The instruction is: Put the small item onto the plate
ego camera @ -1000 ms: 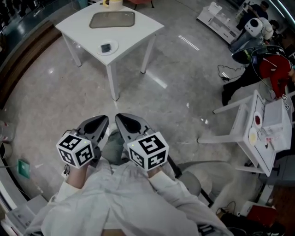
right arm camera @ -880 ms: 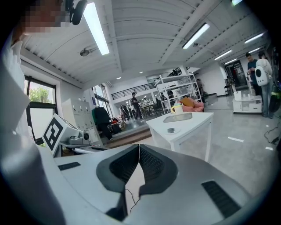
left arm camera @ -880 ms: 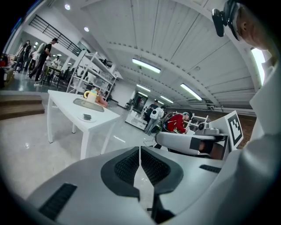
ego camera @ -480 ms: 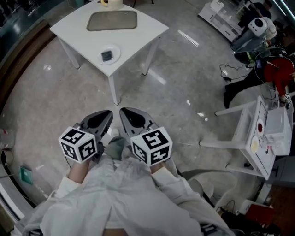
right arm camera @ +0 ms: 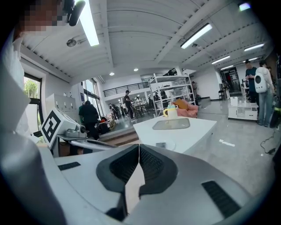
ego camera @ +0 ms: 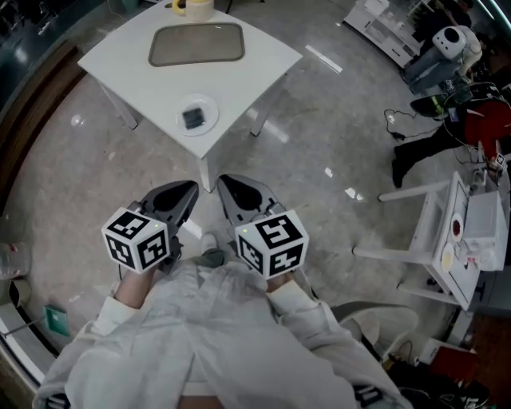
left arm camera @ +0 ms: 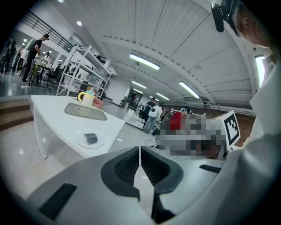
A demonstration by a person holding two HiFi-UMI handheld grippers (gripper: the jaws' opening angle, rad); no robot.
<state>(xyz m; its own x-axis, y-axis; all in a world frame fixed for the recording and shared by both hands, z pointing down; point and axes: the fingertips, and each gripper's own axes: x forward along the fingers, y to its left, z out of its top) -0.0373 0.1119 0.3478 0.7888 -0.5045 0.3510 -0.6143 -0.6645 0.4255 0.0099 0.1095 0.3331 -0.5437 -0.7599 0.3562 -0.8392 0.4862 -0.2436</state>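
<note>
**Claws shut and empty, short of the counter**

Left claw [ego camera: 180, 196] closed pad to pad, nothing between. Right claw [ego camera: 239, 196] the same, shut on air. Held side by side close to the body, aimed at the counter [ego camera: 255, 56] ahead, well short of it.

Straight ahead of both claws, near the counter's nearest corner: plate [ego camera: 211, 105] with small dark item [ego camera: 192, 119] already lying on it. Reads as placing done, or a fresh round not begun. Nothing in either claw to carry.

Beyond the plate: grey tray [ego camera: 196, 44], then yellow mug [ego camera: 192, 6] at the far edge, cut off by the frame in the head view.

Cannot tell what the item is: too small, just a dark block. Floor [ego camera: 72, 184] directly below the claws hidden by marker cubes [ego camera: 137, 241] and sleeves [ego camera: 207, 319].
</note>
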